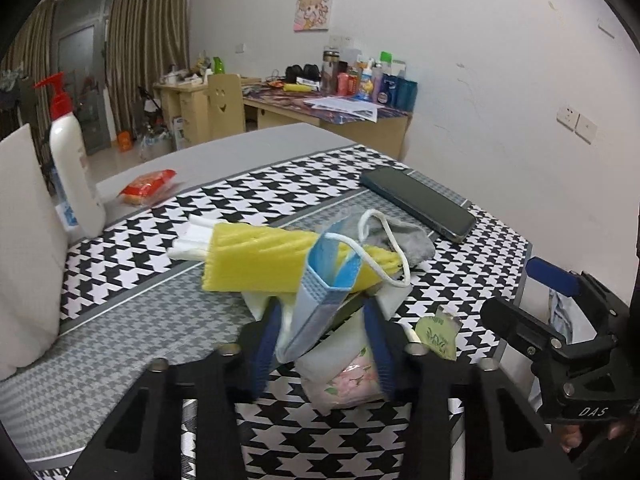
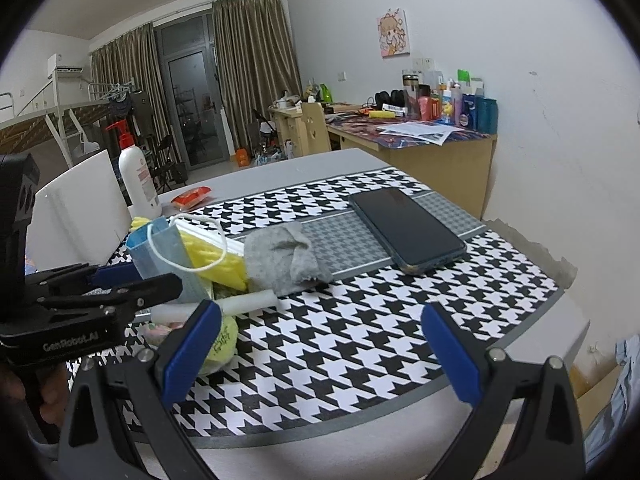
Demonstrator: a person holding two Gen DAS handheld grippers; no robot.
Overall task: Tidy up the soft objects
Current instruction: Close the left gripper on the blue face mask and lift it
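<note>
Left gripper (image 1: 326, 332) pinching a folded blue face mask (image 1: 320, 292), blue pads pressed on its lower part, the mask standing upright above a small heap near the worktop's front edge. In the heap: a yellow sponge (image 1: 256, 260) on a white handle lying across the houndstooth mat (image 1: 280, 196), a crumpled grey sock (image 2: 284, 258) touching the sponge's right end, a floral tissue pack (image 1: 348, 380) under the mask, a green sachet (image 1: 438, 334) just beside it (print too small to read). Right gripper (image 2: 320, 344) spread wide, nothing between its pads, above bare mat right of the heap. Dark phone (image 2: 408, 232) flat toward the right edge, apart from the sock. White pump bottle (image 1: 74, 168) upright near the left edge, red snack packet (image 1: 148, 186) beside it.
</note>
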